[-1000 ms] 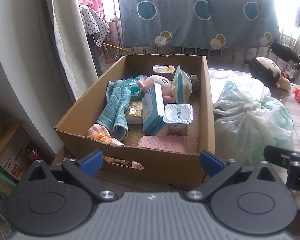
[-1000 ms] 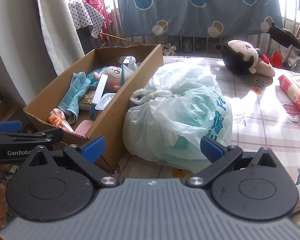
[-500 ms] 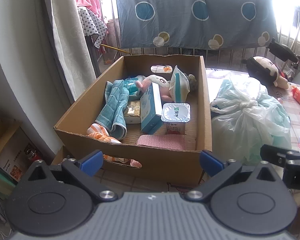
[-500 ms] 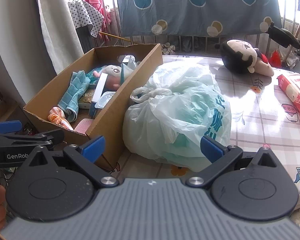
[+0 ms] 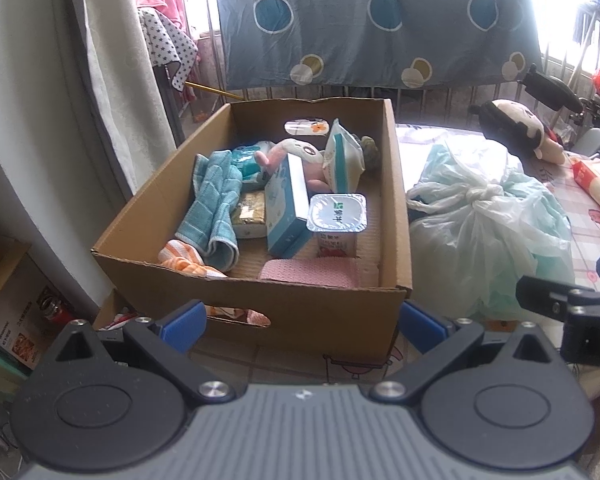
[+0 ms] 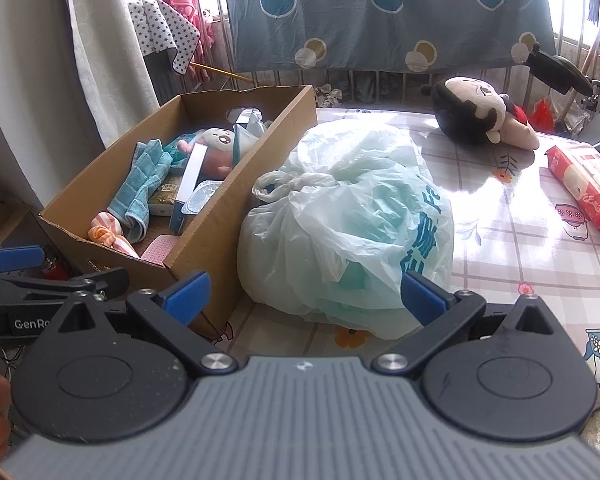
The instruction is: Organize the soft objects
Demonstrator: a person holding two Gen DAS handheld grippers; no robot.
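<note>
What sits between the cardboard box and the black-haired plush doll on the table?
The tied plastic bag lies between the cardboard box and the plush doll, then bare tablecloth; the right wrist view shows it best.

The box [image 5: 332,312] is matt brown cardboard. The tied bag [image 6: 352,224] is thin, crinkled, translucent plastic. The towel [image 5: 216,208] is ribbed cloth. The tabletop [image 6: 512,240] cover shines glossy.

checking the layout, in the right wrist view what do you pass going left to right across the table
cardboard box → tied plastic bag → black-haired plush doll → red tissue pack
</note>
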